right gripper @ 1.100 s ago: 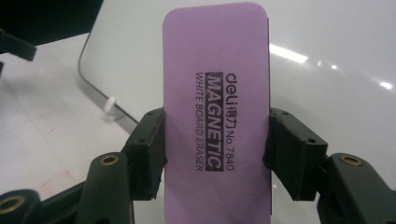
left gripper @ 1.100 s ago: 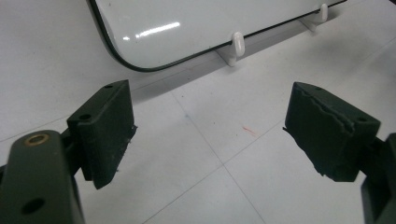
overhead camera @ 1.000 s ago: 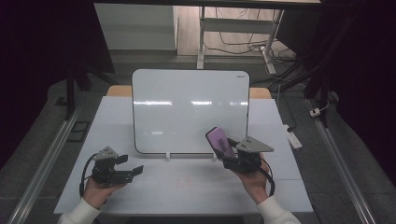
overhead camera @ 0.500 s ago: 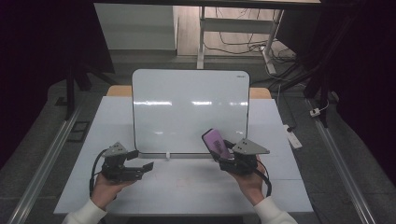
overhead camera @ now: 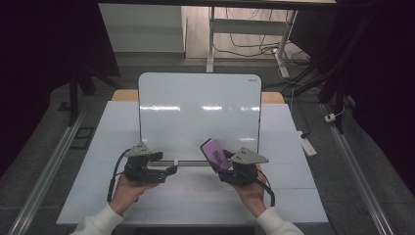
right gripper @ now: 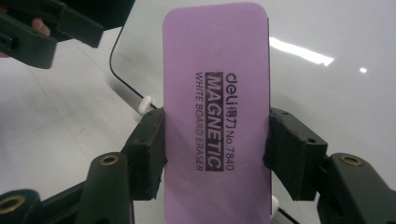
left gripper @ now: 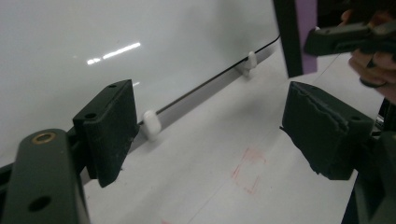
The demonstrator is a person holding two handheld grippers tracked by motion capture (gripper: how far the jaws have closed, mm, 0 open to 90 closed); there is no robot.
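Purple eraser [right gripper: 215, 116]: clamped upright in right gripper [overhead camera: 230, 166], above the whiteboard's [overhead camera: 195, 112] lower edge. Left gripper [overhead camera: 164, 171]: jaws apart, nothing between them, near that edge, over white table [overhead camera: 293, 196].

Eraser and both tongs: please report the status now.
Right tongs shut on purple eraser, held at lower edge of whiteboard. Left tongs open, nothing between, jaws have just been closing slightly. Nothing in the way on table.
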